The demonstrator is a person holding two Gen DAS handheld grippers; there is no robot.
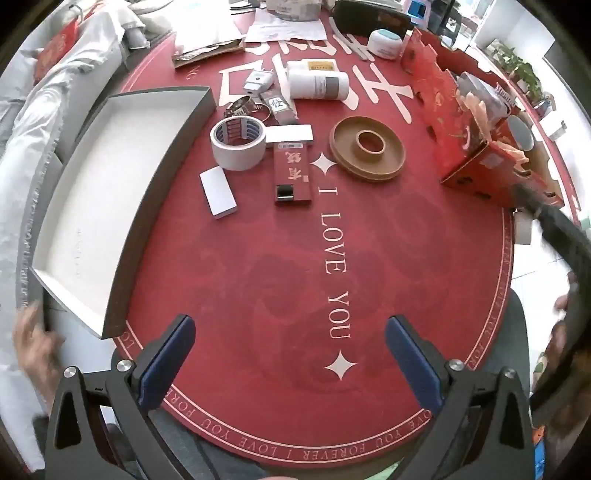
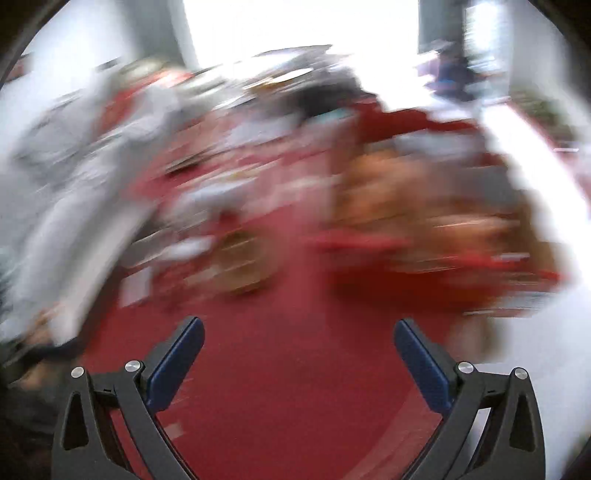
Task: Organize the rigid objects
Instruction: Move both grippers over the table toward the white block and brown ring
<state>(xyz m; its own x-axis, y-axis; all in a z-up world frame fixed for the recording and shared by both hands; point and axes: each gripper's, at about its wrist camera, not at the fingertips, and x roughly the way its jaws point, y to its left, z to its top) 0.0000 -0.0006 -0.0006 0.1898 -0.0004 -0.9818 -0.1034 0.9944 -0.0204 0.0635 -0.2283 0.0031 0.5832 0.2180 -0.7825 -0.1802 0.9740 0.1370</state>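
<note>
In the left wrist view a grey box lid with a white inside lies at the left of a round red mat. Beyond it lie a white tape roll, a white block, a red box, a tan ring-shaped disc, a white bottle, a white charger, metal rings and a small dark tile packet. My left gripper is open and empty over the near mat. My right gripper is open and empty; its view is motion-blurred.
A red gift box with packets stands at the right of the mat. A white jar and papers lie at the back. A dark arm-like shape enters from the right edge. A hand shows at the left.
</note>
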